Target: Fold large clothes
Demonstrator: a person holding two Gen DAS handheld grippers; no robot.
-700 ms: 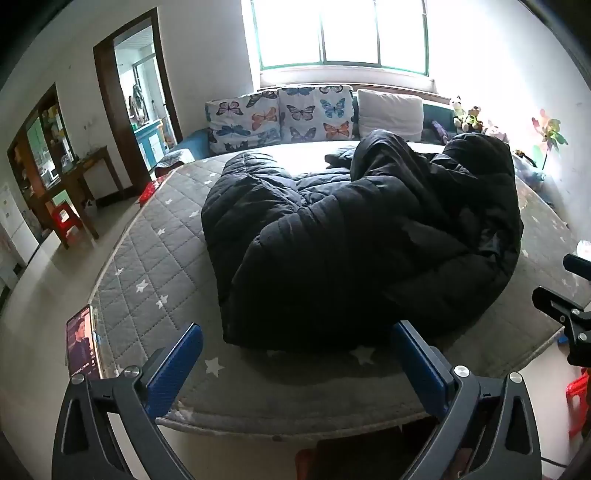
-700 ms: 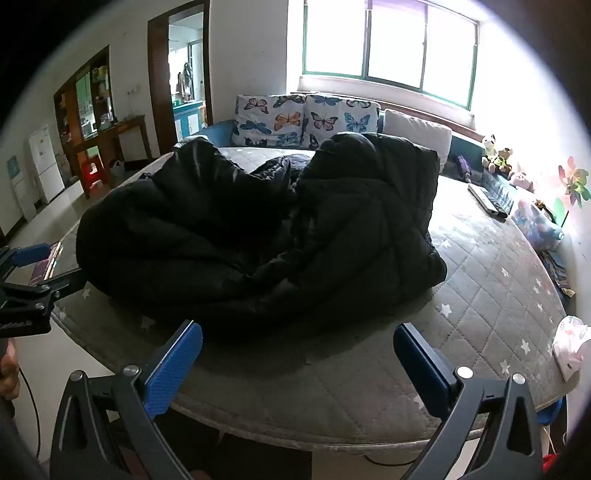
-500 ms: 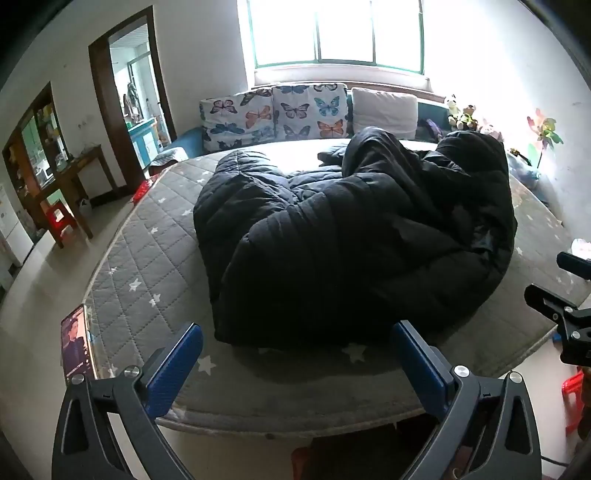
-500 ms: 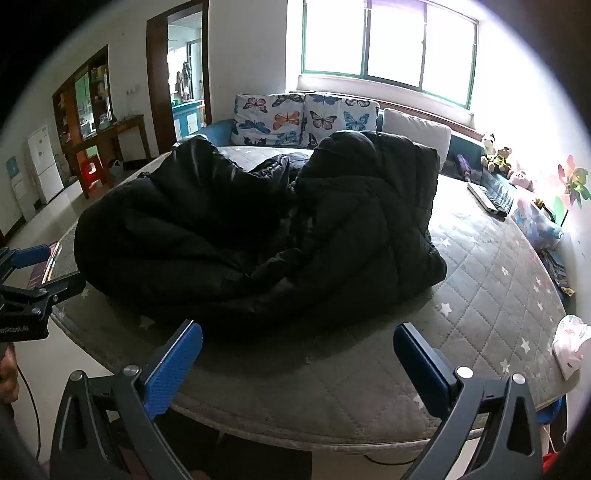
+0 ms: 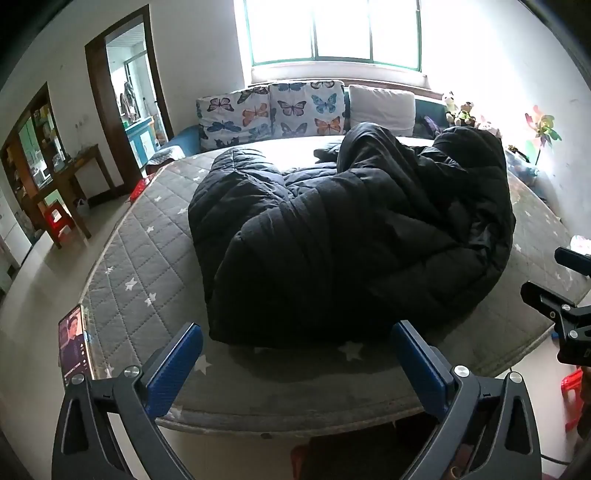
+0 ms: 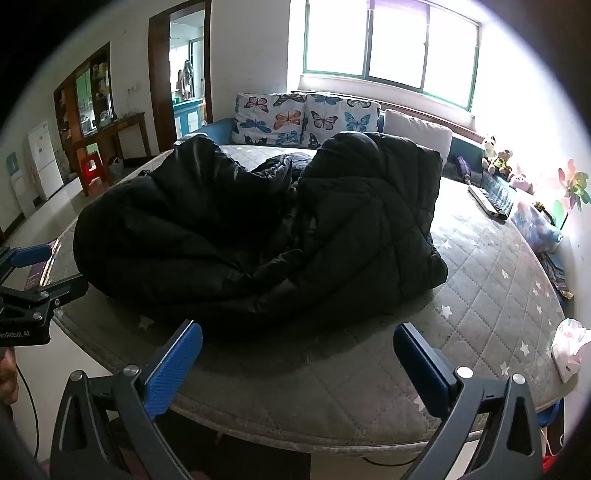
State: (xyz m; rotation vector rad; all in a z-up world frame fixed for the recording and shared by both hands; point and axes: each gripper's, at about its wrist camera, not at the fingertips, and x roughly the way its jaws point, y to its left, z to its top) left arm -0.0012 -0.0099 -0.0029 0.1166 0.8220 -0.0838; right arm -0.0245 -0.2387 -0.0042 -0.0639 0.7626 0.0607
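Lying in a big puffy heap on the bed, the black quilted padded coat [image 5: 343, 236] sits just past the tips of both pairs of fingers. Its cloth looks soft and shiny, with stitched lines and deep folds. The bed has a grey quilted mattress [image 5: 147, 266] with little white stars and a rounded edge.

The left gripper [image 5: 295, 354] has its blue ridged fingers [image 5: 173, 365] spread wide apart, holding nothing. The right gripper [image 6: 297, 354] is the same, with blue fingers [image 6: 173, 363] spread wide and bare. Both hang over the near edge of the mattress, not touching the coat.

Beyond the coat, far from the fingers, butterfly-print cushions [image 5: 273, 110] and a plain white pillow [image 5: 382, 109] lean at the head of the bed under a bright window [image 5: 332, 29].

Only the left view shows a lit phone screen [image 5: 74, 343] standing at the mattress edge, left of the left finger. Only the right view shows a flat dark keyboard-like thing [image 6: 491, 199] on the bed and a white crumpled bag [image 6: 569, 350] right of the right finger. Small plush toys [image 6: 496, 155] sit by the window in both views.
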